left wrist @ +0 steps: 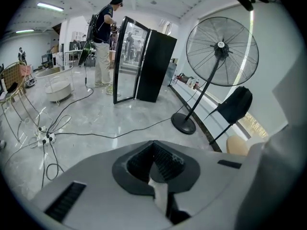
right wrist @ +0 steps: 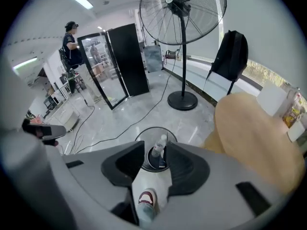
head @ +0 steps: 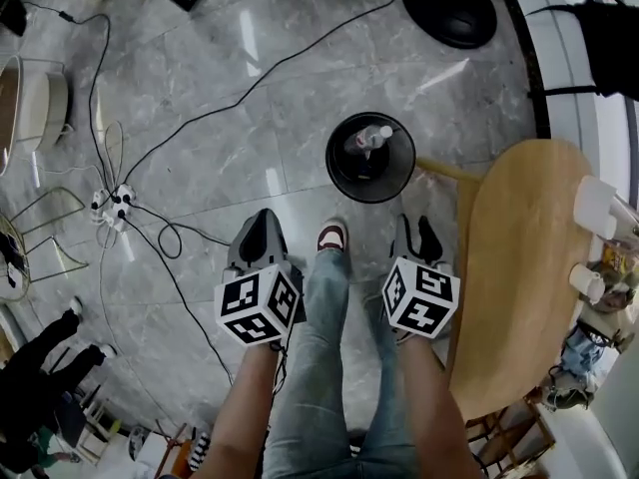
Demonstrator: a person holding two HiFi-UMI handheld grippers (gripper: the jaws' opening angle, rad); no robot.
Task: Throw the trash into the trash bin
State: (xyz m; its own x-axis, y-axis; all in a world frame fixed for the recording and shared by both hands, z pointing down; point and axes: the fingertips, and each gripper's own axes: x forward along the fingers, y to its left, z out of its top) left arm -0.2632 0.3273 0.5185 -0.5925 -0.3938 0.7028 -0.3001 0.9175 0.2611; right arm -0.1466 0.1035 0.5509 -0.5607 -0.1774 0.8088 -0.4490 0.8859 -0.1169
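A round black trash bin (head: 341, 175) stands on the grey floor just ahead of the person's feet, and a clear plastic bottle (head: 367, 140) lies inside it. In the right gripper view the bin (right wrist: 144, 134) and the bottle (right wrist: 160, 145) show through the gap between the jaws. My right gripper (head: 416, 230) (right wrist: 156, 150) hangs open above the floor short of the bin, with nothing held. Left of the person's leg, my left gripper (head: 262, 230) (left wrist: 154, 150) has its ribbed pads meeting at the tips, with nothing between them.
A round wooden table (head: 519, 267) with white cups (head: 599, 208) stands close on the right. A fan base (head: 449, 6) is beyond the bin. Cables and a power strip (head: 112, 206) lie on the floor at left. The person's shoe (head: 332, 236) points at the bin.
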